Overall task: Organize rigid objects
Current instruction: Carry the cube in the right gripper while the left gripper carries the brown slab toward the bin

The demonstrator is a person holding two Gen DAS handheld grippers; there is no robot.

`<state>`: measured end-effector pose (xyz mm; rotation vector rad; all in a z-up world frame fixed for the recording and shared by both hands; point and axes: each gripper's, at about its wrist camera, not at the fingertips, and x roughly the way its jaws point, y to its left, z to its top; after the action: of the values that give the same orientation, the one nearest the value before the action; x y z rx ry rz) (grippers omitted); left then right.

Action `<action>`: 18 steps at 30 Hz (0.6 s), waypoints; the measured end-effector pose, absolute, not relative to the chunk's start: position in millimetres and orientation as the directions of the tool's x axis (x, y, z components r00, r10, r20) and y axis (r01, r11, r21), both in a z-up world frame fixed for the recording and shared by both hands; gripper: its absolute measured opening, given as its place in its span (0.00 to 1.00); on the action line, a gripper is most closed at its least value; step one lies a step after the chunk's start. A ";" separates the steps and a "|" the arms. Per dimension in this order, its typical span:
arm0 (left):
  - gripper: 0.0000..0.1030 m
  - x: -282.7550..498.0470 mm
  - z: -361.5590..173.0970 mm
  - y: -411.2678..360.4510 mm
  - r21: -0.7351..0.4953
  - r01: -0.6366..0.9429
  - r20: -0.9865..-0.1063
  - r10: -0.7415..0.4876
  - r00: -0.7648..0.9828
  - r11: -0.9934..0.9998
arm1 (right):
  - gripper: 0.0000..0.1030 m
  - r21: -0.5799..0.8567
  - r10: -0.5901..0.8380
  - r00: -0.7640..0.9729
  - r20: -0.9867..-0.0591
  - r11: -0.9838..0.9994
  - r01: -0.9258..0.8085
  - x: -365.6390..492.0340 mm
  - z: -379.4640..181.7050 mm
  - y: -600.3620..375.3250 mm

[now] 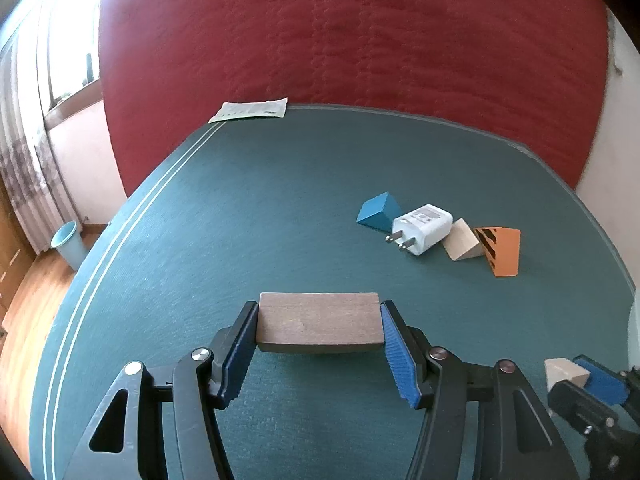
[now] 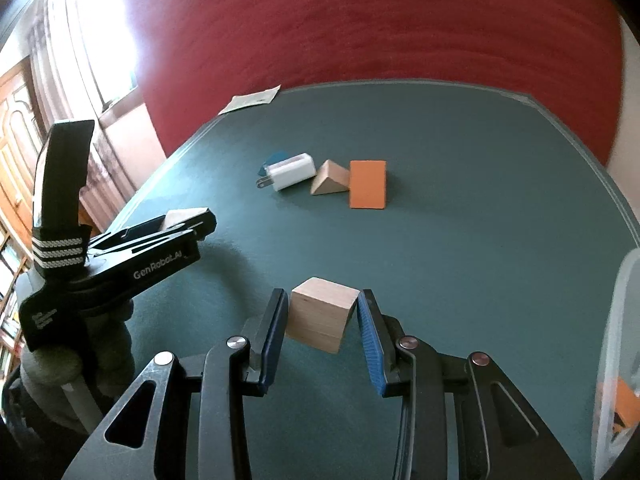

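Note:
My left gripper (image 1: pixel 318 322) is shut on a brown wooden rectangular block (image 1: pixel 318 326), held above the green table (image 1: pixel 280 208). My right gripper (image 2: pixel 322 314) is shut on a pale wooden cube (image 2: pixel 322 314), also above the table. Further back lie a blue block (image 1: pixel 378 212), a white wall charger (image 1: pixel 424 228), a pale wooden wedge (image 1: pixel 462 246) and an orange wedge (image 1: pixel 502 250) in a row. In the right wrist view they show as charger (image 2: pixel 292 176), pale wedge (image 2: pixel 330 180) and orange wedge (image 2: pixel 367 184). The left gripper (image 2: pixel 188 226) shows there at the left.
A clear plastic bin (image 2: pixel 618 360) with an orange piece inside stands at the right table edge. A paper leaflet (image 1: pixel 250 111) lies at the far left corner. A red quilted backdrop (image 1: pixel 360 40) rises behind the table. A light blue bucket (image 1: pixel 70 244) stands on the floor.

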<state>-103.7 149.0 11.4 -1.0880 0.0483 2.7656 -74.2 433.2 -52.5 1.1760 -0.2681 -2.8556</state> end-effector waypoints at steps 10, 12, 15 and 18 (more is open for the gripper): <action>0.61 -94.7 13.8 170.5 -0.017 -0.236 -0.656 0.189 -0.731 -0.972 | 0.36 0.193 -0.082 -0.730 -0.679 -0.979 -0.069 -52.3 -44.1 452.6; 0.61 -92.2 14.0 175.3 -0.015 -0.255 -0.653 0.203 -0.730 -0.967 | 0.36 0.194 -0.077 -0.733 -0.676 -0.978 -0.077 -48.1 -43.0 456.8; 0.61 -89.6 13.8 180.9 -0.010 -0.271 -0.653 0.211 -0.728 -0.963 | 0.36 0.194 -0.065 -0.733 -0.677 -0.977 -0.092 -42.7 -44.8 464.9; 0.61 -85.6 13.5 184.6 -0.006 -0.279 -0.655 0.215 -0.724 -0.960 | 0.36 0.202 -0.055 -0.727 -0.684 -0.972 -0.117 -37.2 -48.1 475.1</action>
<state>-85.6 184.6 13.5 -1.0047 0.1354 2.6896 -37.2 475.1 -48.1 1.1721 -0.3692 -2.9277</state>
